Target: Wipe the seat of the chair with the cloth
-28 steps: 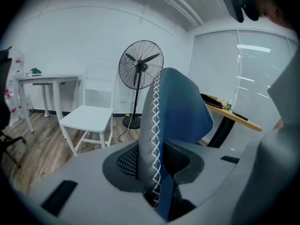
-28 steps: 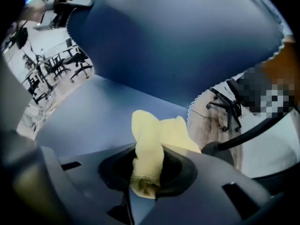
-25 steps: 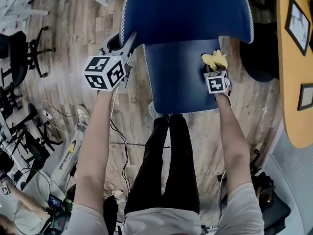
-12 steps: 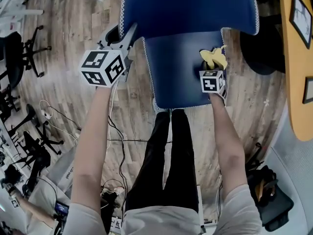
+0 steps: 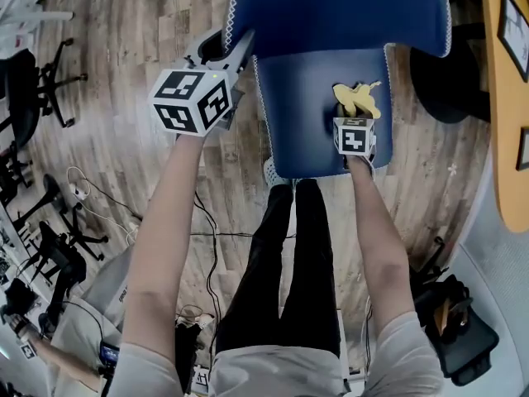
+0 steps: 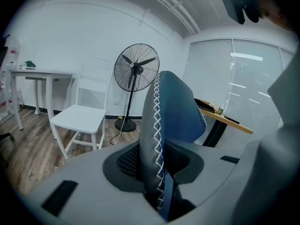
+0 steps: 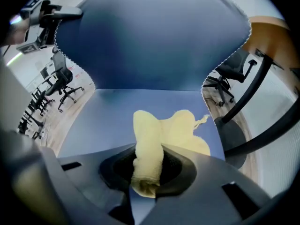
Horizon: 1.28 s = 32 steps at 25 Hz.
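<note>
The person stands right in front of the blue chair (image 5: 347, 7), legs in black trousers (image 5: 285, 271) close to the front edge of the seat (image 5: 302, 114). The left gripper (image 5: 229, 50) is clamped on the side edge of the backrest (image 6: 174, 108) – from the left gripper view the white cross-stitched seam runs straight down between the two jaws, which press on the padding from either side. That gripper points only slightly downward, out at the chair's left flank.

The right gripper (image 5: 354, 116) points steeply down at the seat, over its right-hand part, and its jaws are closed on the yellow cloth (image 7: 157, 137). A rolled bunch of the cloth is pinched between the jaws, and the rest spreads out ahead of them, lying flat on the blue seat near its right edge – short of the backrest.

Around the chair there is wooden floor (image 5: 124, 64), with black office chairs (image 5: 37, 85) off to the left and an orange-topped table (image 5: 506, 114) to the right. Past the backrest, the left gripper view takes in a white chair (image 6: 79, 118), a standing fan (image 6: 136, 71) and a white table (image 6: 40, 74) by the wall.
</note>
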Each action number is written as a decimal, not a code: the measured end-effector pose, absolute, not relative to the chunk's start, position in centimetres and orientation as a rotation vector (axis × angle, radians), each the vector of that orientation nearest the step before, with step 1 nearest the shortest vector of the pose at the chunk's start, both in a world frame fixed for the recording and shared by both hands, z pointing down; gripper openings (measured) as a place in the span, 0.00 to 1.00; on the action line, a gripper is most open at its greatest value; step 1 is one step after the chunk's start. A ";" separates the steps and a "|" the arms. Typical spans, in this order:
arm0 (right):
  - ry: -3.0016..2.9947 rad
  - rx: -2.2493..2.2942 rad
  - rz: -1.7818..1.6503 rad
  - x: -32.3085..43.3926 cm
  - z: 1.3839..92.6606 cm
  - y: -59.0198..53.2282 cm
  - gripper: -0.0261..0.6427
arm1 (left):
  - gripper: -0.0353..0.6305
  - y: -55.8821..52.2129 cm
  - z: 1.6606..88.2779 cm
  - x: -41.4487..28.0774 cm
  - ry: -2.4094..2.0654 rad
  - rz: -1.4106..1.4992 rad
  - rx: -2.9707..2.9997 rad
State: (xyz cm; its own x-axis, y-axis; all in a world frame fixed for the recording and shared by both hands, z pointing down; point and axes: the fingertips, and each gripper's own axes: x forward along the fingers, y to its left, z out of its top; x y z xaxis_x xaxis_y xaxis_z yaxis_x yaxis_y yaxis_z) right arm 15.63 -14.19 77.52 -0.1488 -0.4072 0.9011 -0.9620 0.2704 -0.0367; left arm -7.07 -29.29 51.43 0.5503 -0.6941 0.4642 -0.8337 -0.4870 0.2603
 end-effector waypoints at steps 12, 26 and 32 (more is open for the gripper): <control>-1.730 1.334 0.972 11.9 77.4 -13.1 0.18 | 0.24 -29.1 51.5 -7.0 -1.221 0.399 2.354; -1.854 1.161 0.941 1.9 76.8 -9.2 0.18 | 0.24 -29.0 52.0 -7.0 -1.179 0.429 2.390; -1.936 0.996 0.905 -0.9 76.4 -7.2 0.18 | 0.25 -29.0 52.2 -6.8 -1.188 0.460 2.403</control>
